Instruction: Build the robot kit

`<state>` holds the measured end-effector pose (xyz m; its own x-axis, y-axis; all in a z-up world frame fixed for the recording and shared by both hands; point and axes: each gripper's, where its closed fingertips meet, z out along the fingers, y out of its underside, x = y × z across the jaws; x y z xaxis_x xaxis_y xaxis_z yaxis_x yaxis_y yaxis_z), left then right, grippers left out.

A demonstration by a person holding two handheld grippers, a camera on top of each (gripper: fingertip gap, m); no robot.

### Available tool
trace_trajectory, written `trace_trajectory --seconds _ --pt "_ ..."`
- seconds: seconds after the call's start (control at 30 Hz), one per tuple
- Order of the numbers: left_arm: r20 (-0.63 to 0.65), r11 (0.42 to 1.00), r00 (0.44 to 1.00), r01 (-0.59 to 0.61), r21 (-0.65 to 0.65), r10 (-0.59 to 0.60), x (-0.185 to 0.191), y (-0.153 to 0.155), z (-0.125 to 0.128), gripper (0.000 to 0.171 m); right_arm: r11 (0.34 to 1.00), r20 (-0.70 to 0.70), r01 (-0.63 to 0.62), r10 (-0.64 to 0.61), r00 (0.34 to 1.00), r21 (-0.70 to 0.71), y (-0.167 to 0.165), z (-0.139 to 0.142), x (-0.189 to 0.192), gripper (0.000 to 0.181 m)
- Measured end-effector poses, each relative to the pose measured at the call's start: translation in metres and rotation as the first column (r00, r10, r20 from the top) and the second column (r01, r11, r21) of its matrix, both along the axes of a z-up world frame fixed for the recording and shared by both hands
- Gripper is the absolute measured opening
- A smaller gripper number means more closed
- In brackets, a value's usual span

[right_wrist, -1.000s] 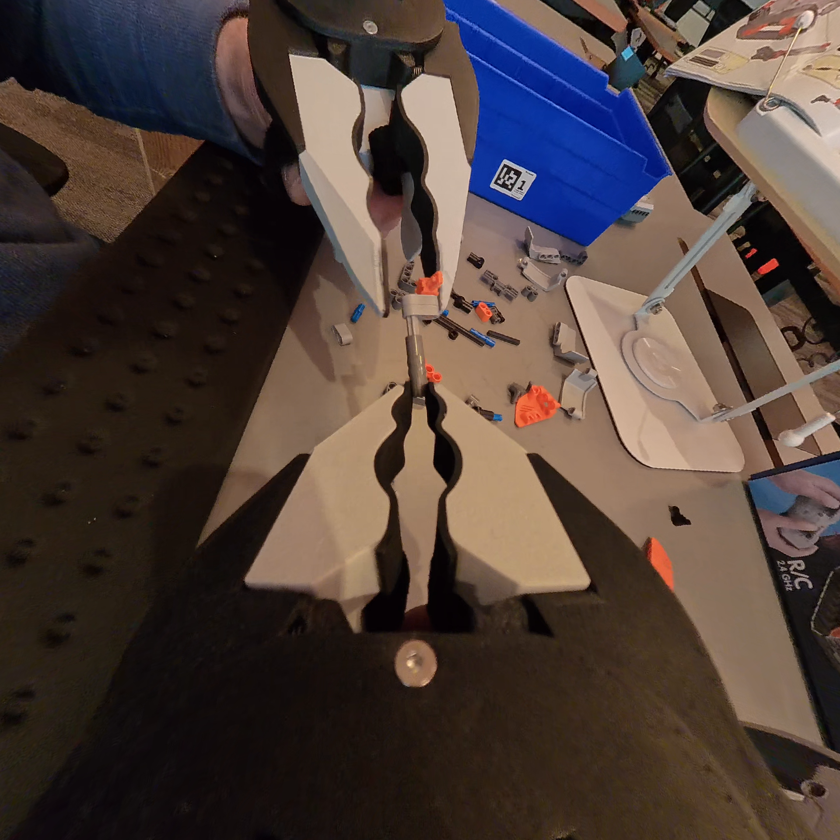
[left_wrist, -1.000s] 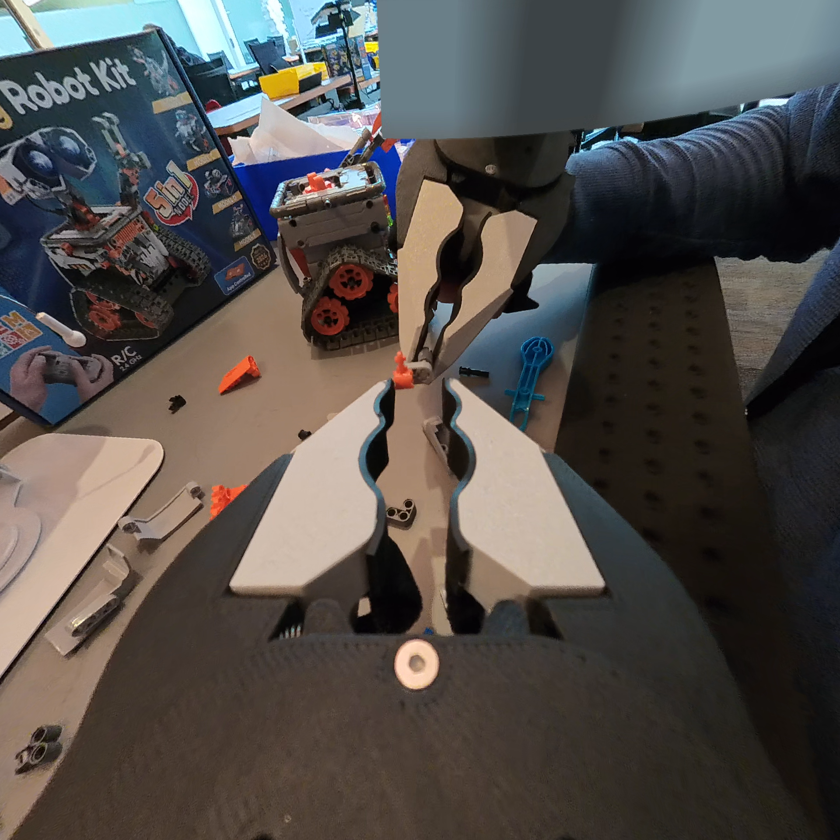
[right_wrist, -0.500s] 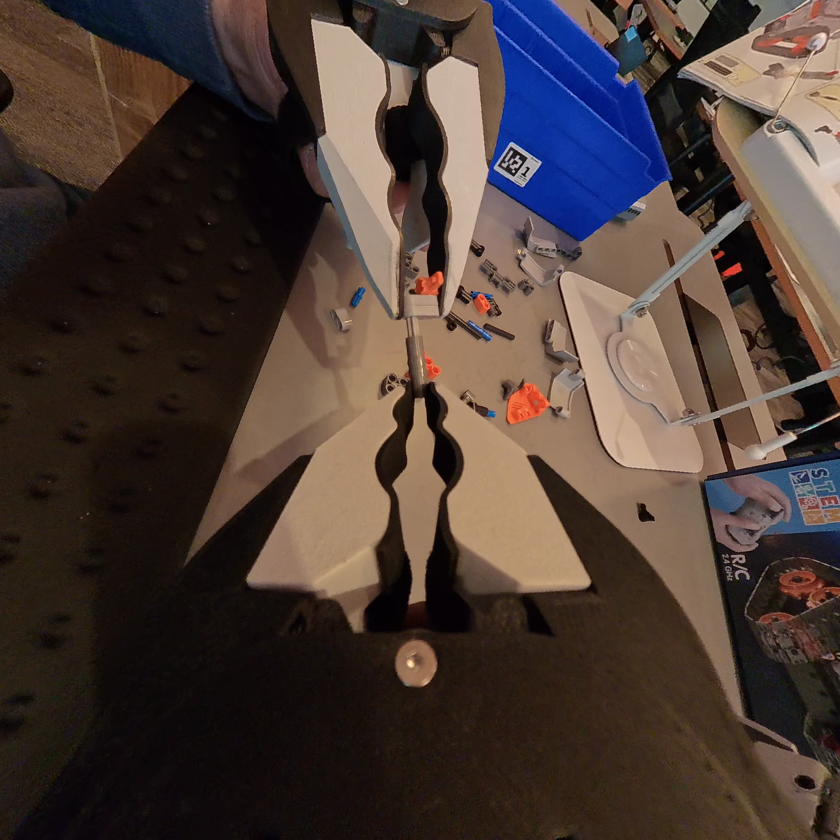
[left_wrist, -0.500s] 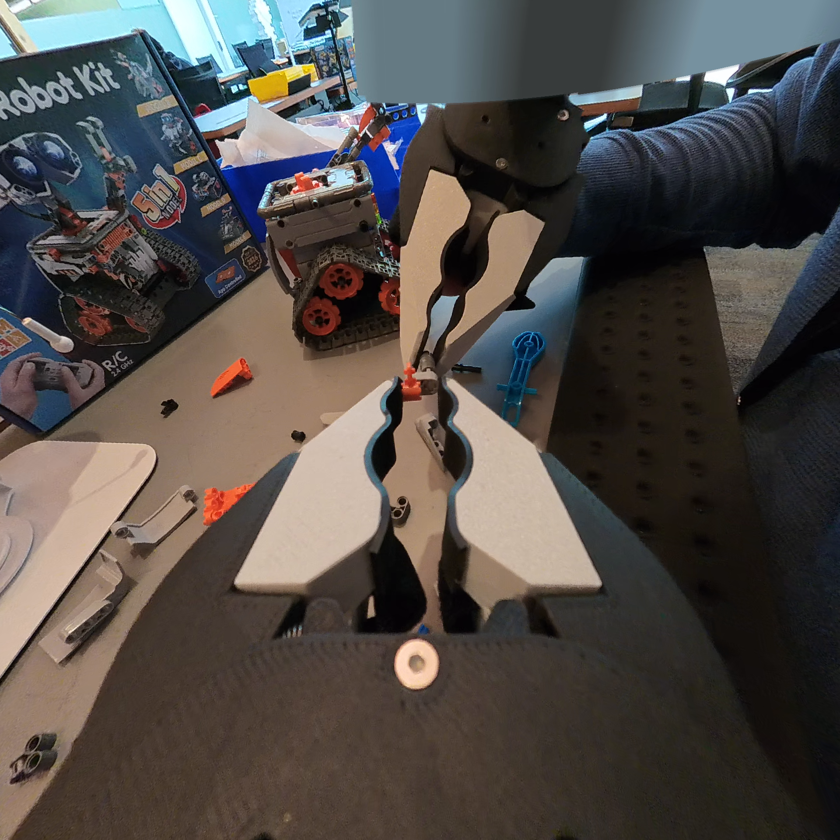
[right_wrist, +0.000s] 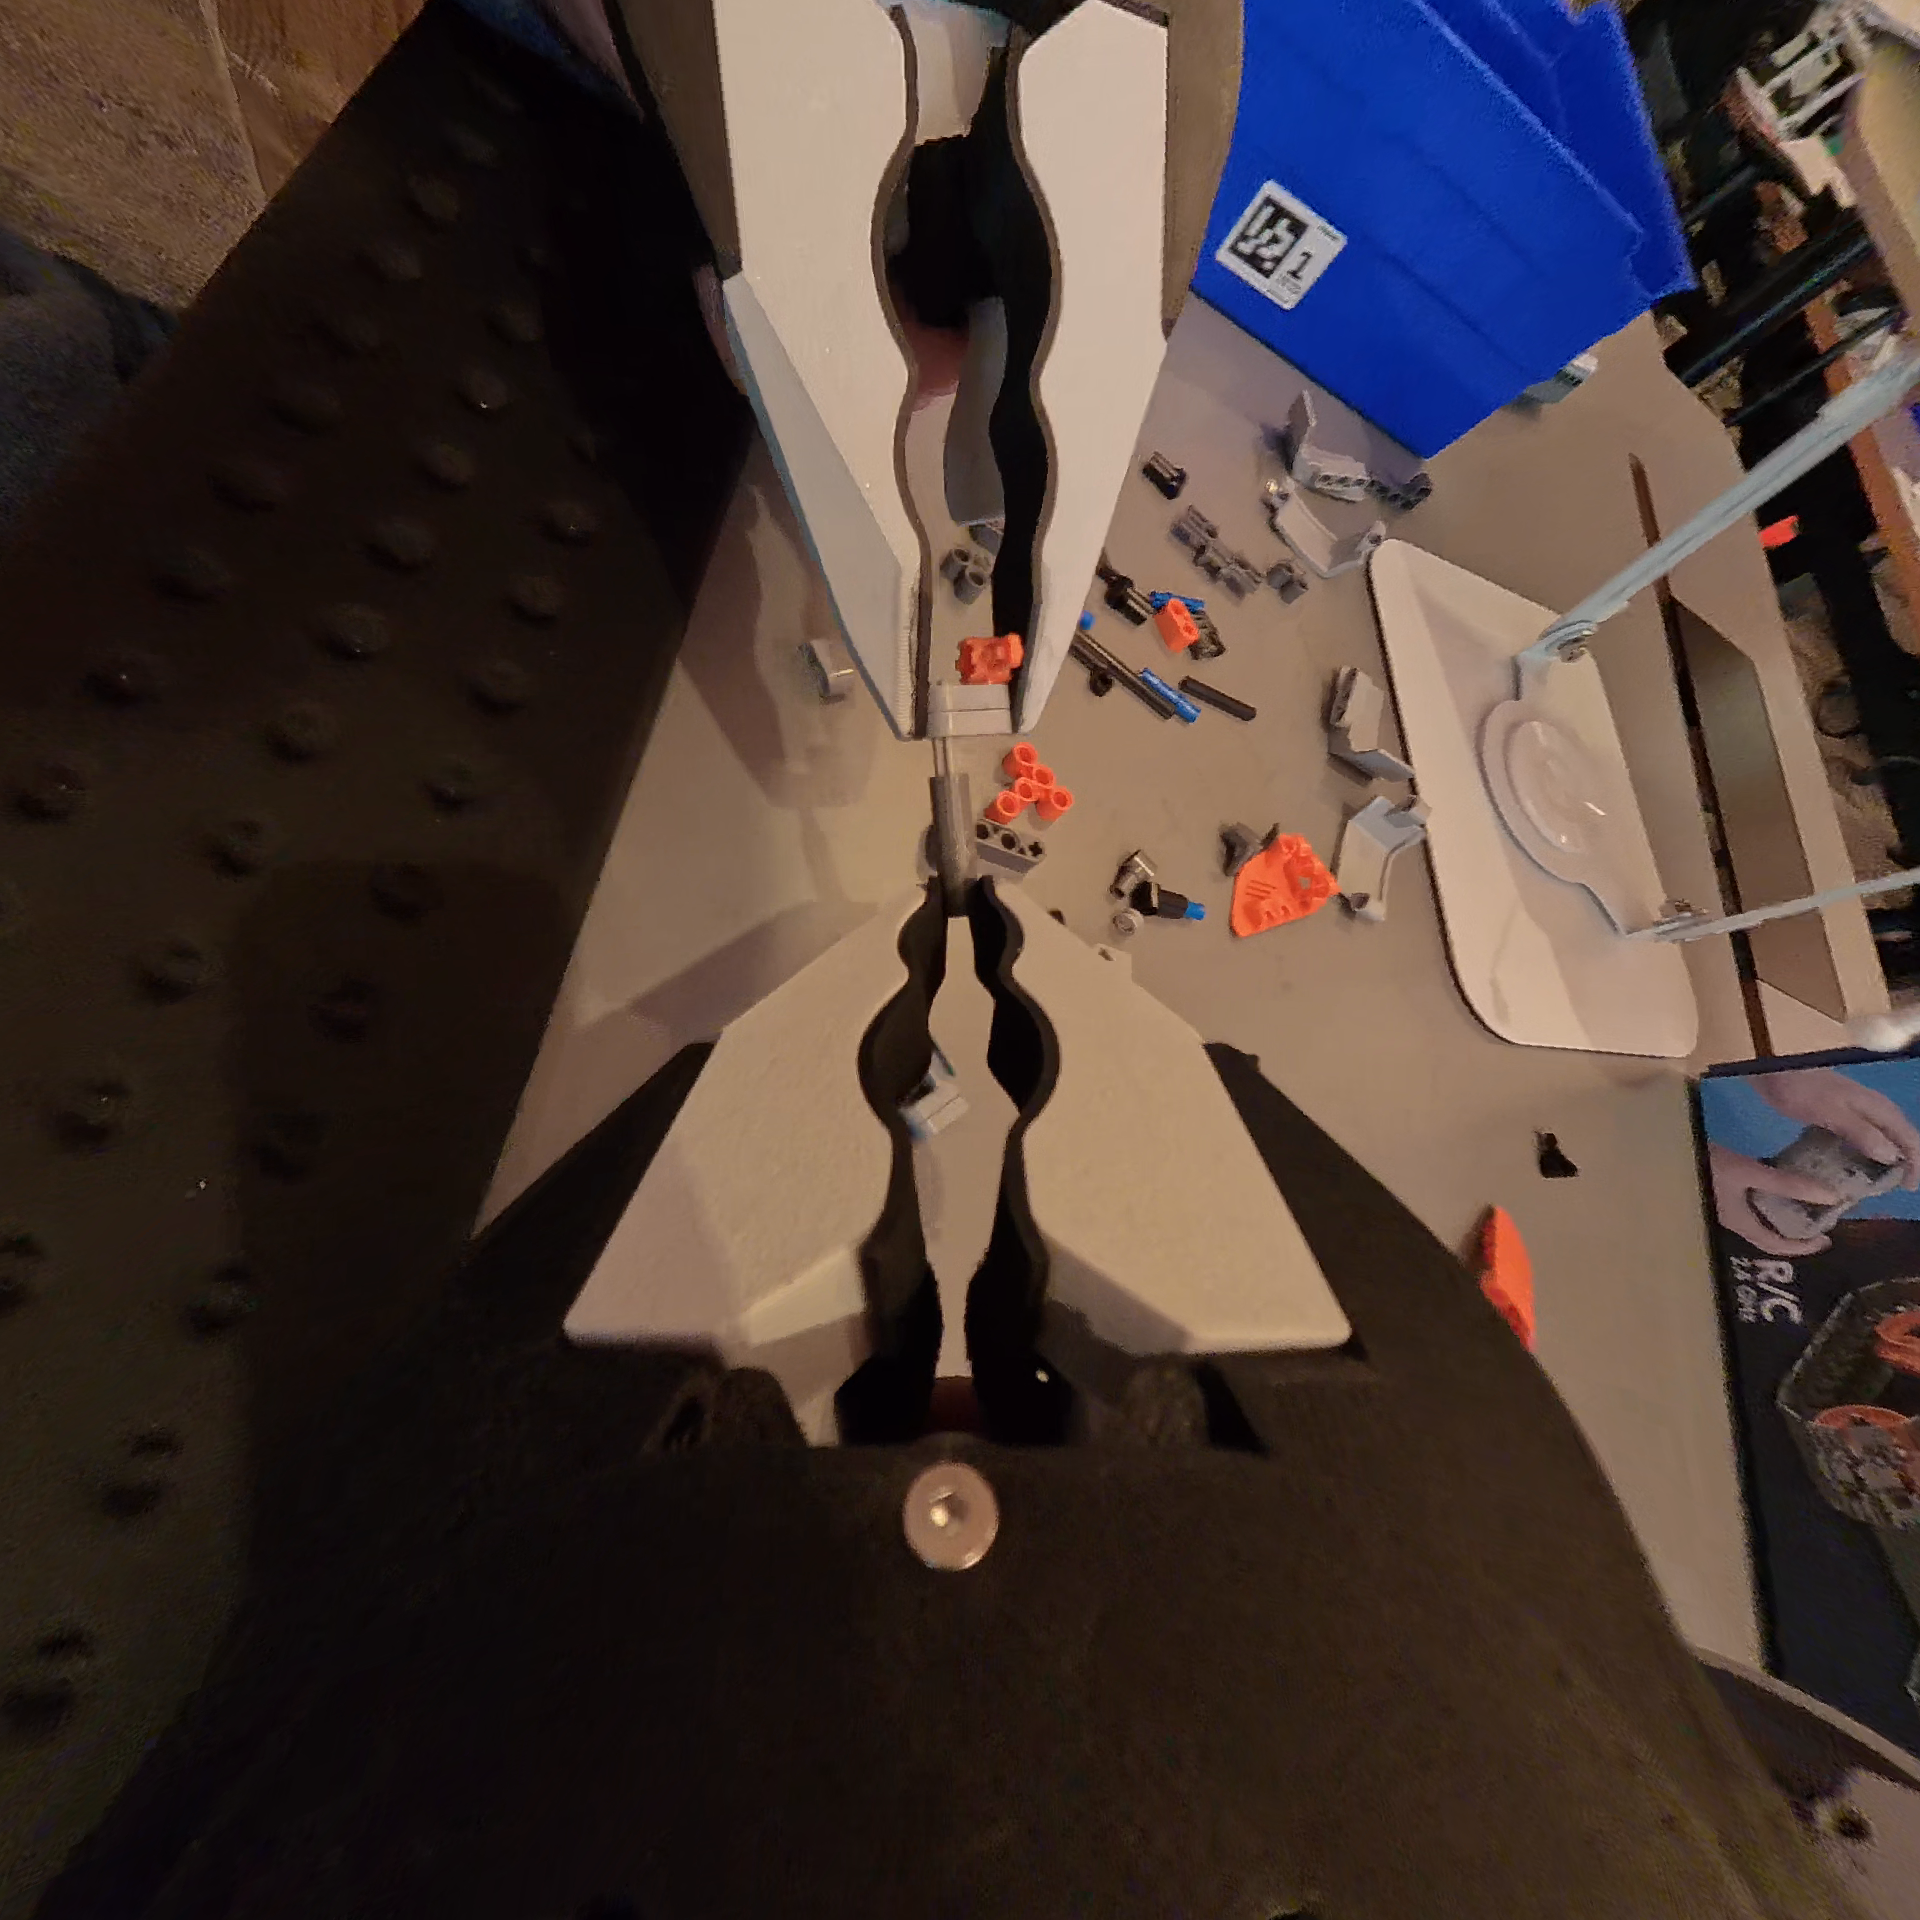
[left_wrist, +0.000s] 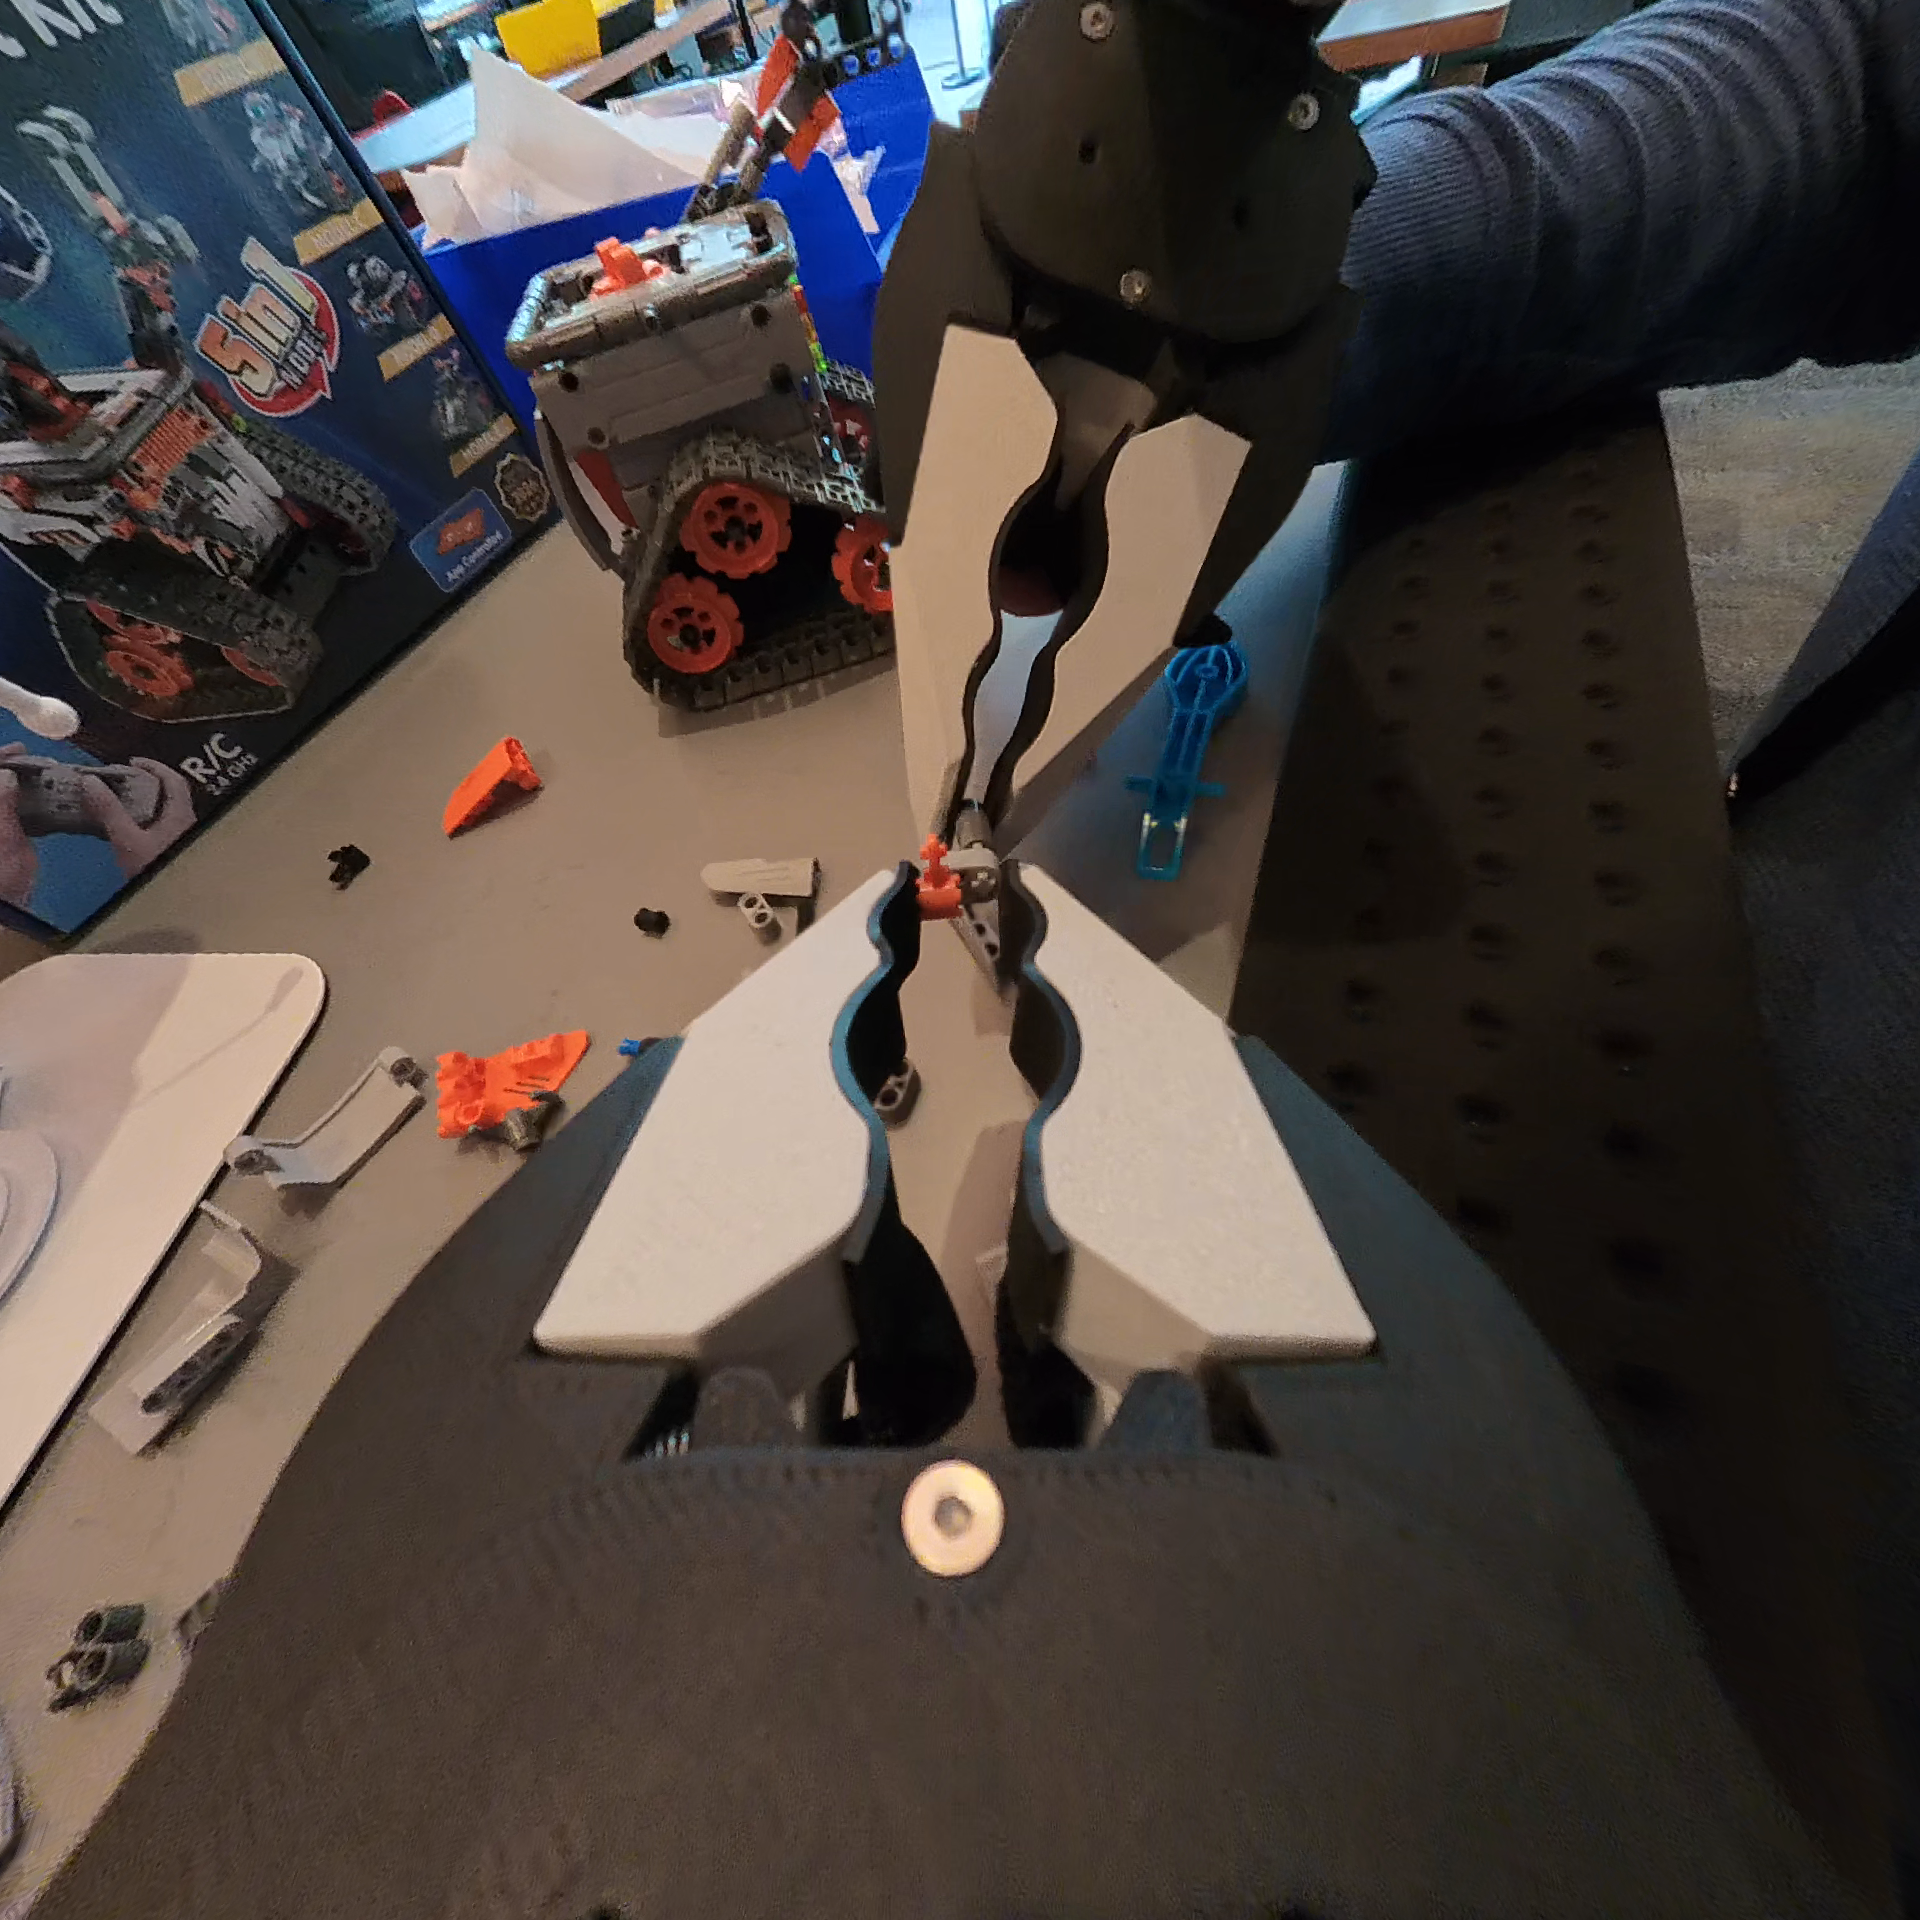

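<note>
The left gripper (left_wrist: 956, 894) is pinching a small light-grey connector block (right_wrist: 969, 709) with an orange pin piece (left_wrist: 936, 879) on it, its jaws drawn narrow around that block. The right gripper (right_wrist: 961, 896) is clamping the near end of a dark-grey axle (right_wrist: 949, 821), jaws nearly together on the thin rod. The axle's long axis is running straight from the right gripper's tips toward the block, and its far end is meeting the block's underside; whether it is seated inside cannot be told. The two grippers are facing each other tip to tip, just apart, above the grey table (left_wrist: 582, 665).

Relative to the held block: beyond it, a tracked robot model (left_wrist: 717, 457) with orange wheels is standing before a blue bin (right_wrist: 1434, 208) bearing a black-and-white square marker. A blue separator tool (left_wrist: 1184, 748) is lying near it by the table edge. An orange wedge piece (left_wrist: 490, 771) and the printed kit box (left_wrist: 156, 416), carrying lettering and product pictures, are sitting well off on the side away from the tool. Loose orange, grey and blue parts are scattered beside a white lamp base (right_wrist: 1527, 810).
</note>
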<state>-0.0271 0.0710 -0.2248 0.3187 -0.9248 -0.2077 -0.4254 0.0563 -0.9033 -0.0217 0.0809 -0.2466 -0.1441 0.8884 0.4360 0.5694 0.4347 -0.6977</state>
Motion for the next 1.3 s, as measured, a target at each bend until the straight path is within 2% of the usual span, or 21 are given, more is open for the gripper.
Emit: trace_trajectory --seconds 0.43,0.53,0.6,0.63,0.67,0.73,0.93,1.1,1.3 --pt "-0.092 1.0 0.996 0.007 0.005 -0.006 -0.001 -0.003 -0.018 0.014 1.0 0.049 -0.021 0.022 0.999 -0.009 -0.006 -0.015 -0.005 0.001" --pt "-0.052 1.0 0.999 0.004 0.005 -0.004 -0.003 -0.003 -0.011 0.014 1.0 0.017 -0.017 0.018 1.0 -0.011 -0.006 -0.007 -0.007 0.002" --pt "-0.04 1.0 0.999 0.007 -0.002 -0.007 -0.005 -0.004 -0.008 0.014 0.997 0.005 -0.021 0.022 1.0 -0.071 -0.007 -0.004 -0.007 0.003" --pt "-0.064 1.0 0.998 0.001 0.021 0.0 -0.006 -0.004 -0.009 0.013 0.997 0.008 -0.019 0.02 1.0 -0.076 -0.007 -0.003 -0.005 0.005" --pt "-0.09 0.999 0.996 -0.005 0.051 0.01 -0.008 -0.004 -0.011 0.013 0.997 0.014 -0.01 0.012 1.0 -0.079 -0.005 -0.002 -0.002 0.018" --pt "-0.072 0.998 0.997 -0.018 0.053 0.022 -0.013 -0.004 -0.007 0.013 0.995 0.022 0.007 -0.005 1.0 -0.097 0.001 0.002 0.005 0.019" --pt "-0.205 1.0 0.979 0.004 -0.009 -0.006 -0.021 -0.005 -0.03 0.014 0.993 0.086 0.077 -0.069 0.994 -0.093 0.022 0.0 0.016 0.004" --pt "-0.368 0.995 0.927 0.043 -0.09 -0.073 -0.022 -0.008 -0.063 0.014 0.992 0.172 0.09 -0.074 0.982 -0.088 0.029 -0.012 0.012 0.002" --pt "-0.39 0.996 0.919 0.015 -0.093 -0.051 -0.028 -0.003 -0.067 0.014 0.989 0.205 0.095 -0.07 0.976 -0.115 0.035 -0.019 0.013 0.003"
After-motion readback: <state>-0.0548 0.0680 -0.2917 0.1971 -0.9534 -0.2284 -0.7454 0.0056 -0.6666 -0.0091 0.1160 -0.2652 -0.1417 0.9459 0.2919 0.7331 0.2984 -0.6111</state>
